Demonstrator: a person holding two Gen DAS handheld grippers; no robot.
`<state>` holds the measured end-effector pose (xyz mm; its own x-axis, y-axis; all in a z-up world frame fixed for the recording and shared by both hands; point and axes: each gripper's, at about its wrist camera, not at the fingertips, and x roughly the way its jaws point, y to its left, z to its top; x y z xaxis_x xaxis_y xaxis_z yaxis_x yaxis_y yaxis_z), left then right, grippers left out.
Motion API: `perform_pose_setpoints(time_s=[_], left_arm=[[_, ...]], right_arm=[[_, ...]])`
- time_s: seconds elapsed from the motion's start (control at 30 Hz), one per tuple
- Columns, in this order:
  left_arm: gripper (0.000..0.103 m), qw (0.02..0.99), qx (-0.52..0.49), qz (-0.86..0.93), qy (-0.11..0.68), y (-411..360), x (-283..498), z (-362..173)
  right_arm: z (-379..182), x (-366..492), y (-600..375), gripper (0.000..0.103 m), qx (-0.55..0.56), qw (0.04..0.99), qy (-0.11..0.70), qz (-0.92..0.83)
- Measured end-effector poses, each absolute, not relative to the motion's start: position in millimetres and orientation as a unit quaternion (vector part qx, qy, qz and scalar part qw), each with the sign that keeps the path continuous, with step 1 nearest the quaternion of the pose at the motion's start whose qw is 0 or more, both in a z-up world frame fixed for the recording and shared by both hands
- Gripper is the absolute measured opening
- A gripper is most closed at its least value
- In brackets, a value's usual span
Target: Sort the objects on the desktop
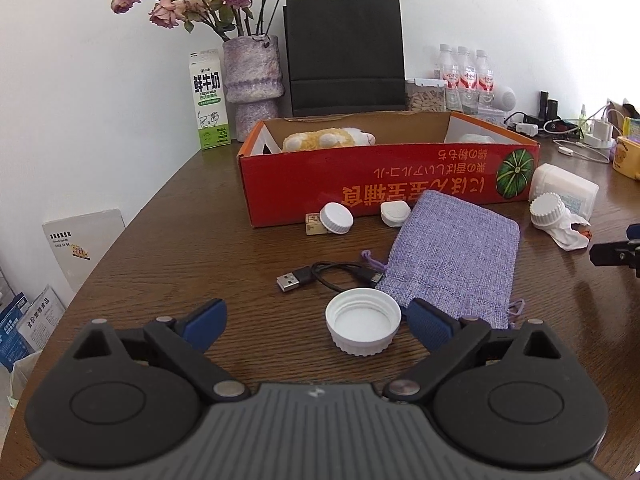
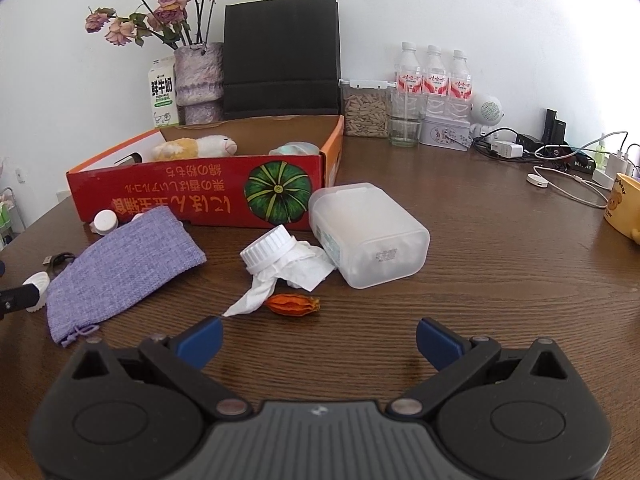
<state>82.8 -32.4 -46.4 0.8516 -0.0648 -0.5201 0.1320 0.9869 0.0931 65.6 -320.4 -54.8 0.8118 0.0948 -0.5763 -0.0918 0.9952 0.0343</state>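
Note:
My left gripper [image 1: 318, 324] is open and low over the table. An upturned white cap [image 1: 363, 321] lies between its blue fingertips, nearer the right one. Beyond lie a black USB cable [image 1: 320, 276], a purple cloth pouch [image 1: 456, 258], two white caps [image 1: 336, 218] [image 1: 395, 213] and a capped item with tissue [image 1: 556, 216]. The red box [image 1: 380, 176] holds a plush toy [image 1: 328, 139]. My right gripper [image 2: 318, 342] is open and empty. Just ahead of it lie an orange dried husk [image 2: 294, 304], crumpled tissue [image 2: 288, 272] under a white cap [image 2: 266, 250], and a translucent plastic container [image 2: 368, 234].
At the back stand a milk carton [image 1: 209, 100], a vase of dried roses [image 1: 252, 80], a black paper bag [image 1: 344, 56], water bottles [image 2: 434, 80], a seed jar [image 2: 365, 108] and a glass [image 2: 405, 124]. Chargers and cables [image 2: 560, 168] and a yellow mug [image 2: 624, 208] sit at the right.

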Motion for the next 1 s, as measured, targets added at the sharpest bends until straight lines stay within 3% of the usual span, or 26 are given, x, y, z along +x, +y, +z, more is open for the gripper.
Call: perform_pose_setpoints(time_s=[0.03,0.1,0.13,0.2,0.73,1.0], left_arm=[[0.089,0.958,0.067,-0.057,0.273,-33.8,84.3,-47.2],[0.070,0.955,0.070,-0.065,0.282,-35.1,86.9,-49.2],[0.066,0.955,0.066,-0.070,0.282,-34.7,86.8,-49.2],[0.042,0.955,0.057,-0.084,0.279,-34.2,85.4,-49.8],[0.041,0.958,0.040,-0.053,0.280,-31.4,86.1,-48.5],[0.041,0.958,0.039,-0.052,0.280,-31.4,85.8,-48.7]], right_arm=[[-54.8,66.1,-320.7,0.103,0.004,0.952,0.303,0.050],[-54.8,66.5,-321.4,0.103,0.007,0.951,0.305,0.051],[-54.9,66.7,-321.6,0.103,0.008,0.951,0.305,0.052],[-55.1,66.9,-322.1,0.103,0.010,0.950,0.307,0.053],[-53.9,71.2,-324.6,0.103,-0.001,0.951,0.309,0.024],[-56.1,85.7,-317.2,0.093,-0.011,0.947,0.320,0.035]])
